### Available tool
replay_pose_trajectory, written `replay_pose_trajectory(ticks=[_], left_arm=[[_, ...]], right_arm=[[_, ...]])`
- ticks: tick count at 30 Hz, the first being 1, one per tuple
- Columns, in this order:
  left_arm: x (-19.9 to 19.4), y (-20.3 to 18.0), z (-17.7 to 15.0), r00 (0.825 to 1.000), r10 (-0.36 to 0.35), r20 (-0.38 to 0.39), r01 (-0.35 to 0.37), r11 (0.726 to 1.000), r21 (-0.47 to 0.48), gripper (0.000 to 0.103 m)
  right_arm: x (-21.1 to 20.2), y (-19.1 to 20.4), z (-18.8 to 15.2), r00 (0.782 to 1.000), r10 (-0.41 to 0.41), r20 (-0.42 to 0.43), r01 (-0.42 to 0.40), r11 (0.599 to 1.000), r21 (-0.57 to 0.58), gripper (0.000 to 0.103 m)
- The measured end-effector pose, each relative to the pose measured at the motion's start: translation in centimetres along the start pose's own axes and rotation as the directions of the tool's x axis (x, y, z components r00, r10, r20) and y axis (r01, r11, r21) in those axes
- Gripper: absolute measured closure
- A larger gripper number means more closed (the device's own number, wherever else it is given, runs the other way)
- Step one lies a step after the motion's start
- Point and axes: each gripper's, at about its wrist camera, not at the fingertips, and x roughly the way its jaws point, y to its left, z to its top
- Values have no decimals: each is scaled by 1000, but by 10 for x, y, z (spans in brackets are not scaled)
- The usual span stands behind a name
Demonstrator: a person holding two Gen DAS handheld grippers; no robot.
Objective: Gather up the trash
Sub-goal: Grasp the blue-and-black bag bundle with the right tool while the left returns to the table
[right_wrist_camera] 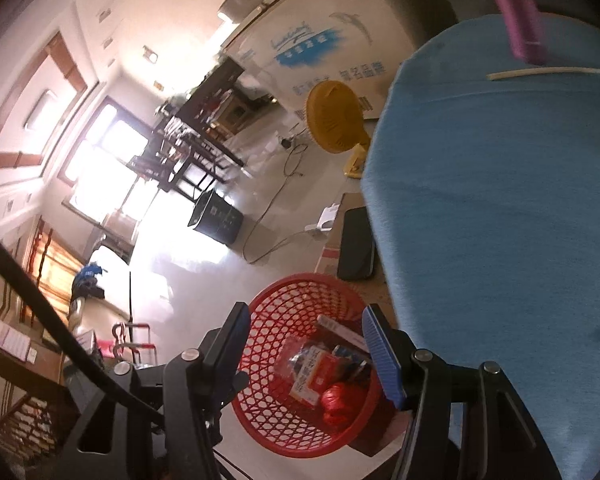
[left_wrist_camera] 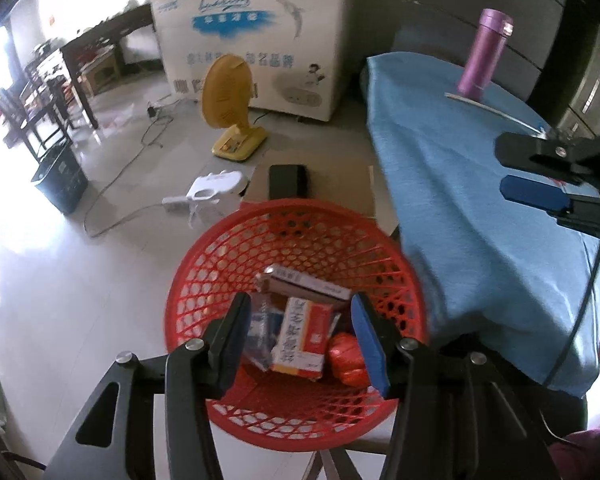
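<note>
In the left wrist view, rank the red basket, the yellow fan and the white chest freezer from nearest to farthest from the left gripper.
1. Red basket: directly below the left gripper, with boxes inside.
2. Yellow fan: standing on the floor beyond the basket, slightly left.
3. White chest freezer: behind the fan, against the back of the room.

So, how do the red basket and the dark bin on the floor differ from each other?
The red basket is round with open lattice walls; the dark bin is boxy with what look like solid walls. The red basket stands beside the blue-covered table, below both grippers; the dark bin stands farther off, near the dark chairs. The red basket holds cartons and wrappers; what is inside the dark bin cannot be seen. Both are open-topped.
</note>
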Motion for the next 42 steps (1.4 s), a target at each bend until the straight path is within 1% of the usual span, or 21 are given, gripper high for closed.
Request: replay_pose_trajectory(ticks=[6, 11, 16, 20, 25, 27, 30, 32, 35, 38, 39, 40, 41, 42], left_arm=[[-1, -39, 9, 1000, -30, 5, 30, 996, 83, 49], [-6, -80, 19, 998, -58, 15, 55, 985, 161, 48], [-11, -118, 30, 996, -79, 29, 70, 969, 237, 46], [-11, -152, 42, 994, -101, 28, 88, 948, 306, 46], [-10, -201, 63, 991, -127, 34, 103, 912, 397, 43], [-7, -221, 71, 990, -137, 41, 106, 899, 426, 40], [-3, -241, 83, 987, -155, 39, 122, 887, 445, 40], [-1, -252, 91, 985, -172, 33, 139, 882, 450, 40], [3, -263, 99, 984, -178, 27, 146, 878, 456, 40], [7, -264, 104, 986, -166, 19, 140, 880, 454, 40], [9, -263, 105, 986, -163, 17, 138, 882, 451, 40], [11, -262, 106, 987, -157, 15, 134, 884, 449, 40], [12, -261, 109, 988, -151, 14, 129, 886, 445, 40], [13, -261, 111, 989, -147, 12, 126, 888, 441, 40]], right_arm=[[-33, -26, 7, 996, -10, 87, 5, 999, 52, 41], [-65, -56, 12, 989, -22, 147, 6, 994, 114, 41], [-102, -98, 15, 976, -52, 213, 10, 981, 195, 41], [-138, -142, 17, 958, -96, 270, 20, 962, 273, 41], [-188, -205, 25, 930, -152, 335, 7, 918, 396, 41], [-206, -228, 34, 917, -174, 358, 0, 900, 437, 41], [-226, -259, 54, 904, -180, 389, -37, 871, 491, 40], [-234, -283, 73, 904, -165, 393, -76, 845, 530, 38], [-234, -311, 98, 902, -176, 395, -106, 796, 596, 38], [-223, -339, 120, 919, -189, 345, -102, 733, 672, 38], [-218, -344, 124, 923, -199, 329, -91, 718, 690, 38], [-214, -348, 129, 923, -228, 311, -64, 703, 708, 38], [-209, -351, 135, 922, -259, 287, -28, 696, 718, 38], [-206, -354, 140, 923, -277, 266, 3, 699, 716, 41]])
